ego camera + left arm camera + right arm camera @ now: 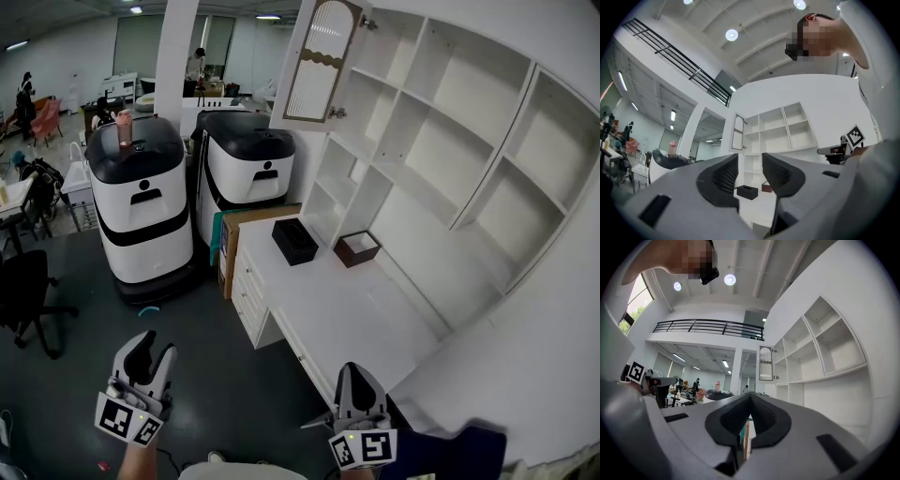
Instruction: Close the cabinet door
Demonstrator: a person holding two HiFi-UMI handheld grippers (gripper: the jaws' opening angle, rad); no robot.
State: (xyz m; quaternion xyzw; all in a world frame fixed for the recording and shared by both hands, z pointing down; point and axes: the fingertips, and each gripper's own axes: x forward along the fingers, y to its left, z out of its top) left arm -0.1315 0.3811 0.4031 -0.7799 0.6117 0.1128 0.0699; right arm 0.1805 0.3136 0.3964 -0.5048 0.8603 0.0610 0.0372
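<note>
Two grippers hang low by the person, well apart from the door [322, 61]. It stands swung out at the top left corner of the cabinet [450, 141], hinged on its right edge beside the top-left bay. The left gripper [150, 349] has its jaws spread a little with nothing between them. The right gripper [360, 377] has its jaws pressed together at the tips and is also empty. Neither touches anything.

The step in hand looks like the approach. The door sits high above the desk [347, 314], so the person probably has to step in and raise an arm. The left gripper is nearer the door's free side and seems the better choice. No grasp is needed; jaw tips laid flat on the panel should do. Contact is best made near the free edge, far from the hinges [336, 112], where a light push turns the door most. The push should follow the arc toward the shelves and ease off just before the frame, so the door does not bounce back. The raised arm should pass above the black box [295, 241] and the brown box [357, 248].
</note>
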